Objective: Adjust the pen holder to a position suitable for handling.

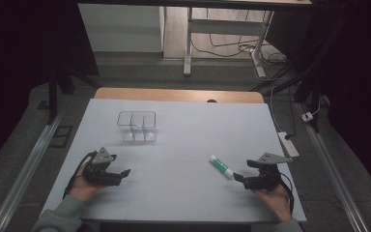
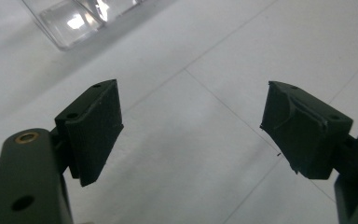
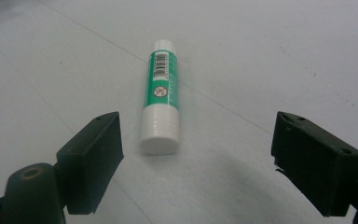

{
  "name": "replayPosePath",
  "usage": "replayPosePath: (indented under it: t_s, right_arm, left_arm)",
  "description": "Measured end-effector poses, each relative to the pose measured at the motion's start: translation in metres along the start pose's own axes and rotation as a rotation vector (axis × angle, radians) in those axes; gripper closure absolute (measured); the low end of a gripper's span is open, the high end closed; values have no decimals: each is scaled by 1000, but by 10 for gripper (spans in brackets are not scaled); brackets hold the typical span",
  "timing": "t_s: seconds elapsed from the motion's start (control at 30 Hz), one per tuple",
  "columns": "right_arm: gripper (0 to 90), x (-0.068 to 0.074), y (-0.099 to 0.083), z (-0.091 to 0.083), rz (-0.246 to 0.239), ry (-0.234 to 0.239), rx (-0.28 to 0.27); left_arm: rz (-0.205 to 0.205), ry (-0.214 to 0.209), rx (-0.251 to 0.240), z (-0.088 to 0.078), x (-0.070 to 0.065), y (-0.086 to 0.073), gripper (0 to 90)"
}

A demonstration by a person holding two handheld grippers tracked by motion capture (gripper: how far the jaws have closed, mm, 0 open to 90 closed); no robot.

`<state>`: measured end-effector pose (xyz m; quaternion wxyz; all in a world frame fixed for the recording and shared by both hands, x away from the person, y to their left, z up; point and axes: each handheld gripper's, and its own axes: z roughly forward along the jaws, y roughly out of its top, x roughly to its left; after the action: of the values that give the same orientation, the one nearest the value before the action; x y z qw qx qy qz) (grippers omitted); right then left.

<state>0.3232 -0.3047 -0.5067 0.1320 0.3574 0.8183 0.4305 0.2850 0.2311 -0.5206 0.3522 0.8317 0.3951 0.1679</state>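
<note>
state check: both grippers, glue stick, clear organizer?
left gripper: open, nothing between the jaws, held low over the table.
right gripper: open, jaws apart on either side of the glue stick's capped end, not touching it.
glue stick: lying on its side on the table, cap on, free.
clear organizer: upright on the table, compartments look empty.
table: white sheet flat.
</note>
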Motion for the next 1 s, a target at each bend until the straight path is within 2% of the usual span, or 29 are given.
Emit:
replayPosePath:
  t_s: [0.2, 0.47, 0.63, 0.8, 0.83, 0.87, 1.0]
  right_arm:
    - [159, -2, 0, -1, 9, 6, -10]
    - [164, -1, 1, -4, 4, 12, -23]
    - [165, -2, 2, -4, 5, 14, -33]
    - [167, -3, 4, -3, 7, 19, -39]
    - [167, -3, 4, -3, 6, 17, -40]
    - [167, -3, 4, -3, 6, 17, -40]
    - [168, -4, 4, -2, 5, 16, -39]
  left_arm:
    - [5, 22, 0, -7, 8, 16, 206]
    - [-5, 49, -26, -22, 20, 39, 249]
    - [-38, 79, -35, -25, 33, 48, 284]
    - [-61, 94, -29, -24, 48, 51, 372]
    - [-63, 84, -25, -24, 52, 52, 483]
    - [-72, 80, -22, -23, 56, 52, 483]
    - [-125, 98, -27, -16, 71, 53, 629]
